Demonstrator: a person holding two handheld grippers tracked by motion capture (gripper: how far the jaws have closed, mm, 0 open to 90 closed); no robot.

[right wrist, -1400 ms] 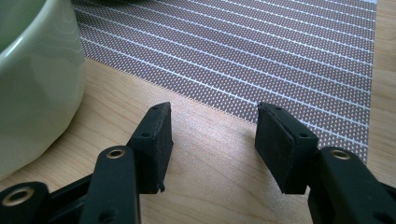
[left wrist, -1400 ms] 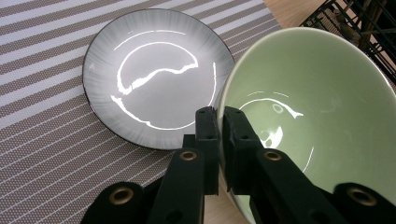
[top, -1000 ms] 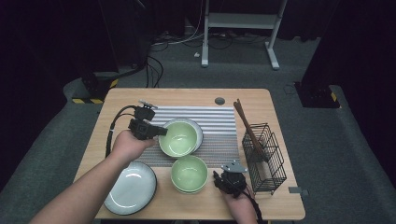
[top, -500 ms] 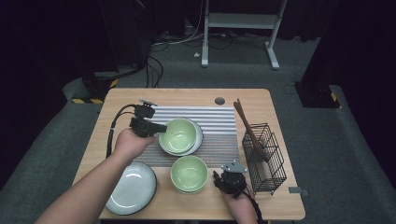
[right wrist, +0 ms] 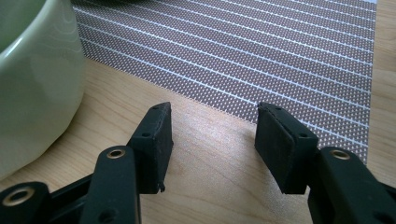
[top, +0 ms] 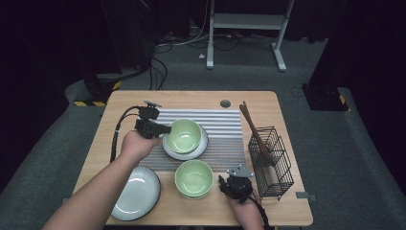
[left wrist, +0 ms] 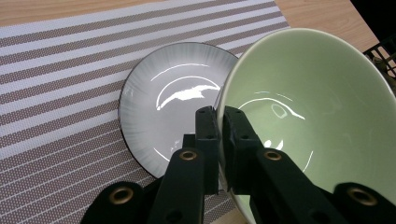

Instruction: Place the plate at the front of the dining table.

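We log the wooden table [top: 143,98] first, with the striped mat [top: 225,129] across its middle. No brand, label or legible writing is visible on any item.

Next in size: a pale grey plate [top: 139,191] sits at the near left corner of the table, and a black wire rack [top: 273,163] stands at the right edge with brown chopsticks [top: 249,120] leaning out of it. A second grey plate [left wrist: 163,102] with a dark rim lies on the mat.

The held green bowl [top: 183,135] is glossy, pale green inside and out, plain, with bright highlights on its inner wall. In the high view it sits over the mat plate; in the left gripper view it is tilted, and we cannot tell whether its base touches the plate. A second green bowl [top: 194,178] of the same look stands on the table at the near edge of the mat.

The left hand-held gripper [left wrist: 217,116] is clamped on the left rim of the held bowl, one jaw inside the wall and one outside. The right hand-held gripper [right wrist: 212,135] hangs low over bare wood just beside the second bowl, jaws spread wide, nothing between them.
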